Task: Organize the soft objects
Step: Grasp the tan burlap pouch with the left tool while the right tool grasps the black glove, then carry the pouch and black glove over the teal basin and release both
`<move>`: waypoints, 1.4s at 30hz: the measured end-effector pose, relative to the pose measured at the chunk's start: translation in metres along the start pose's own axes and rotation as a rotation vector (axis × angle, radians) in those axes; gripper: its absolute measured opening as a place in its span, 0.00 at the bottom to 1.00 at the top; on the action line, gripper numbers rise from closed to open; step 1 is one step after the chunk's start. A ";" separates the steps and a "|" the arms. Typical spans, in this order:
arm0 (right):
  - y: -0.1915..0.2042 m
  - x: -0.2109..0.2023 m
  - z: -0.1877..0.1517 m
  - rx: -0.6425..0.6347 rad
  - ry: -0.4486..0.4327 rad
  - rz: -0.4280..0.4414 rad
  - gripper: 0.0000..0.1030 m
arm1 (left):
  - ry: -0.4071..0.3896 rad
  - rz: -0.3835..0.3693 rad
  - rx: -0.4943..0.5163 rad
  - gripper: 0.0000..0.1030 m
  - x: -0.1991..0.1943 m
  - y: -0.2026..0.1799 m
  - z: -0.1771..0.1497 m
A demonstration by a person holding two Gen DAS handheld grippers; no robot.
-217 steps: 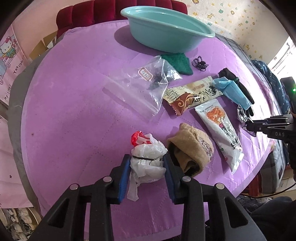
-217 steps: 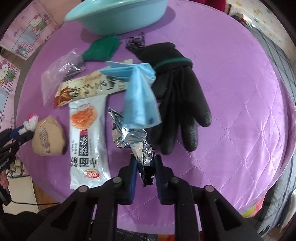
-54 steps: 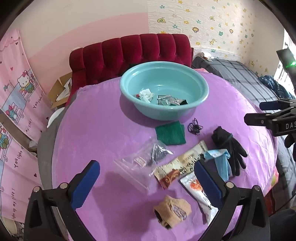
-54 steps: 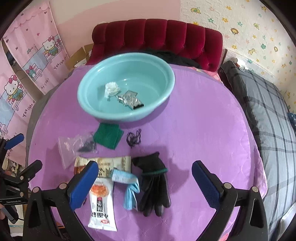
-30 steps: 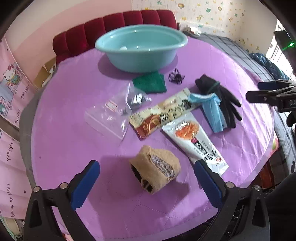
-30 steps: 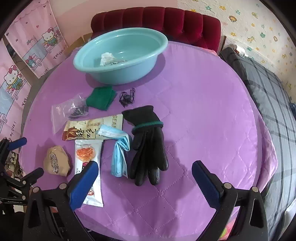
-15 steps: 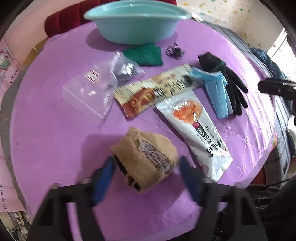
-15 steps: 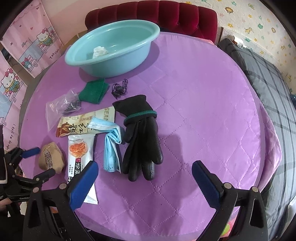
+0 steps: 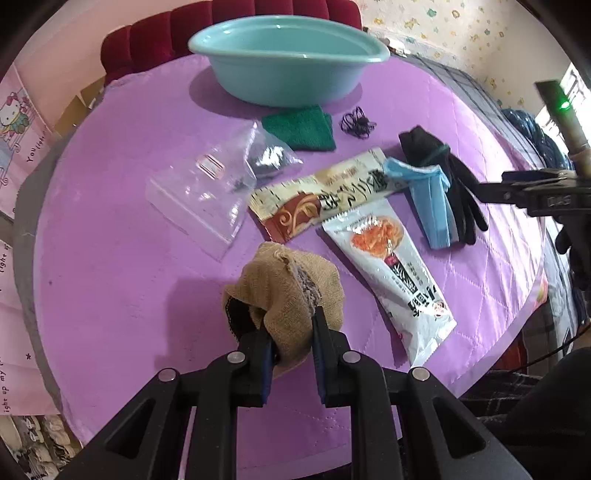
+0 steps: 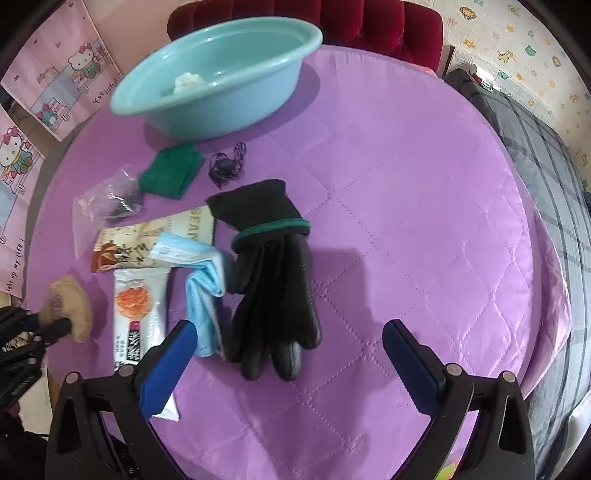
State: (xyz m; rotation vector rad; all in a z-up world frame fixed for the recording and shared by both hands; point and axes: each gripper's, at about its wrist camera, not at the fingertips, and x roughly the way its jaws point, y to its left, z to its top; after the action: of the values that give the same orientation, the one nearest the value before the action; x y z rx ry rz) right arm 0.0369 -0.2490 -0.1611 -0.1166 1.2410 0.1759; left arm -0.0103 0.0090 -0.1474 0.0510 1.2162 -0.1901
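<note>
My left gripper (image 9: 291,328) is shut on a tan rolled sock (image 9: 284,284) at the near edge of the purple table; it also shows in the right wrist view (image 10: 68,299). My right gripper (image 10: 291,341) is open and empty, just in front of the fingertips of black gloves (image 10: 273,273), which also show in the left wrist view (image 9: 454,177). A folded blue face mask (image 10: 201,273) lies left of the gloves. A teal basin (image 10: 218,77) at the far side holds a white wad (image 10: 186,81).
A green cloth (image 10: 171,173), black hair ties (image 10: 225,164), a clear zip bag (image 9: 218,184), a brown snack packet (image 9: 321,195) and a white snack packet (image 9: 391,269) lie on the purple table (image 10: 424,221). A red sofa (image 10: 376,22) stands behind it.
My left gripper came down and closed on the tan sock. My right gripper came lower and nearer to the black gloves, still open.
</note>
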 end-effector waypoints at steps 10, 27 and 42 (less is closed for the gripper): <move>-0.005 0.037 0.008 0.028 0.079 0.051 0.76 | -0.035 0.021 -0.020 0.19 -0.018 0.003 0.002; -0.004 0.012 0.002 0.075 0.048 0.079 0.14 | -0.082 -0.002 -0.012 0.19 -0.025 0.008 0.014; 0.000 -0.025 0.016 0.076 0.013 0.059 0.15 | -0.127 -0.033 0.045 0.19 -0.045 0.007 0.045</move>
State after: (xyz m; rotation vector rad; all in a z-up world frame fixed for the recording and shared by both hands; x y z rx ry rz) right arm 0.0439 -0.2479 -0.1327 -0.0158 1.2634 0.1789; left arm 0.0173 0.0144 -0.0905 0.0569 1.0867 -0.2460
